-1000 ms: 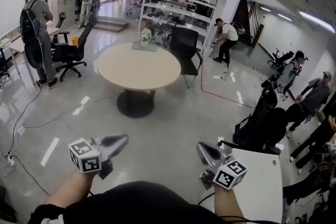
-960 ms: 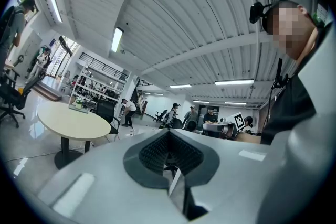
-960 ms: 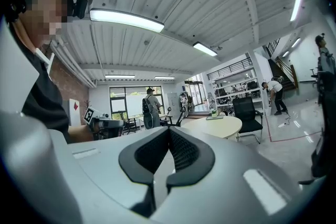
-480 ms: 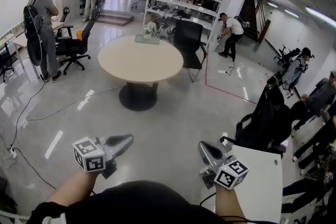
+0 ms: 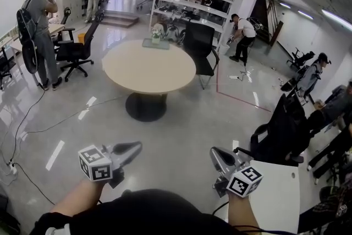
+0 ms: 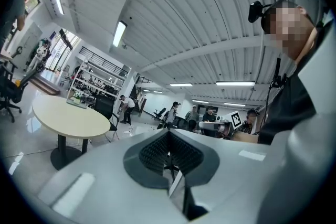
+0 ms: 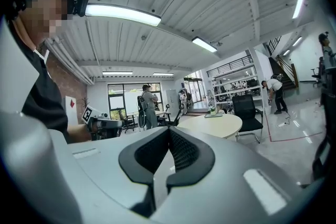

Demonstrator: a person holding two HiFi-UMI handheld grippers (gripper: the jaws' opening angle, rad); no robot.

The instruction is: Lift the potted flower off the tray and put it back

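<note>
The potted flower (image 5: 156, 33) stands on a grey tray (image 5: 158, 44) at the far edge of a round beige table (image 5: 148, 69), several steps ahead. The left gripper view shows the table (image 6: 68, 119) at the left with the tray (image 6: 79, 104) tiny on it. In the right gripper view the flower (image 7: 212, 110) is a speck on the table (image 7: 215, 125). My left gripper (image 5: 137, 146) and right gripper (image 5: 213, 152) are held low in front of me over the floor. Both are shut and empty, pads meeting (image 6: 168, 136) (image 7: 169, 136).
A black office chair (image 5: 199, 44) stands behind the table at the right. A white desk (image 5: 275, 195) and a dark chair (image 5: 278, 132) are close on my right. Cables (image 5: 33, 129) trail over the glossy floor at the left. People stand at the left and right; shelving (image 5: 190, 3) lies beyond.
The table and the room have drifted slightly nearer and to the right in the head view. Both grippers keep their places low in the frame, still shut.
</note>
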